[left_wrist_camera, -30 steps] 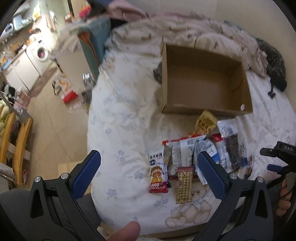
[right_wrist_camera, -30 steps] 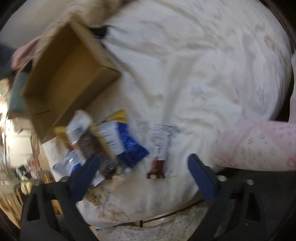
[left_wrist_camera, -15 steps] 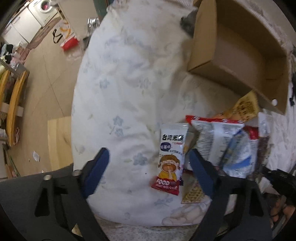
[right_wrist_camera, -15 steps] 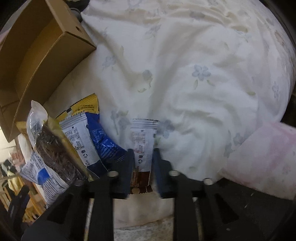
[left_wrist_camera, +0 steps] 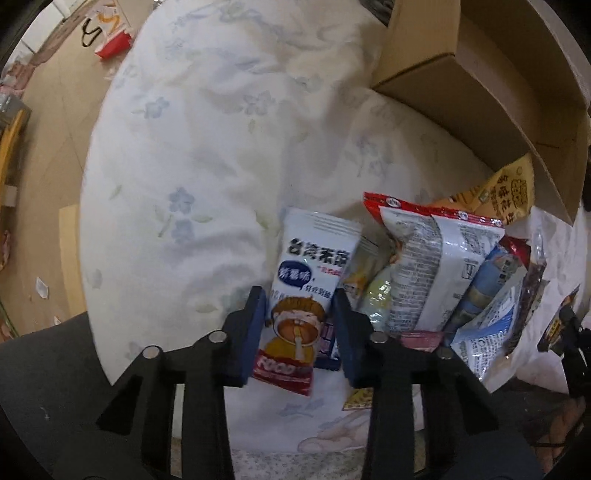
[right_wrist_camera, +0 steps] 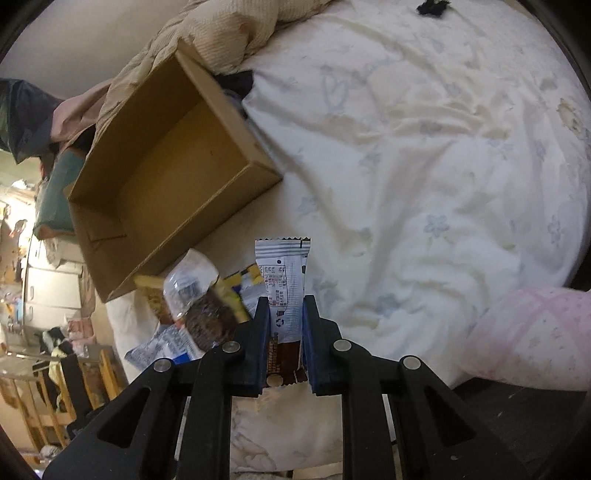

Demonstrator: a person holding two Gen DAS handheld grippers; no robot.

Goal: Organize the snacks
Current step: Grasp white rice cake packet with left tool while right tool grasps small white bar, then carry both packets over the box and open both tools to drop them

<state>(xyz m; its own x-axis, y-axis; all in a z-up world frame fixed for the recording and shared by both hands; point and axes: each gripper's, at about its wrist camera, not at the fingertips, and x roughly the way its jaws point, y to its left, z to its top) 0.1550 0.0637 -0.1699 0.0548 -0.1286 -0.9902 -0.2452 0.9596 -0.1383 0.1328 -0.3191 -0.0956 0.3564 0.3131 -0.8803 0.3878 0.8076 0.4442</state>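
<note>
A white rice cake packet (left_wrist_camera: 310, 273) with a cartoon face and a red end lies on the flowered quilt (left_wrist_camera: 207, 155), left of the snack pile (left_wrist_camera: 439, 266). My left gripper (left_wrist_camera: 299, 328) points straight down over it. Its jaws are closing, and the blue pads touch both long edges of the packet. My right gripper (right_wrist_camera: 284, 343) is shut on a white and brown snack bar (right_wrist_camera: 286, 280), which it holds clear of the quilt (right_wrist_camera: 424, 166). The open, empty cardboard box (left_wrist_camera: 480, 92) (right_wrist_camera: 166, 177) sits just beyond the pile (right_wrist_camera: 195, 306).
The bed edge drops to the floor (left_wrist_camera: 48, 129) on the left, where a red and white bag (left_wrist_camera: 110, 40) lies. A pink pillow (right_wrist_camera: 528, 339) sits near right. A beige blanket (right_wrist_camera: 229, 33) is bunched behind the box.
My left gripper came down over the rice cake packet and its jaws narrowed around it. My right gripper shut on the snack bar and raised it off the quilt.
</note>
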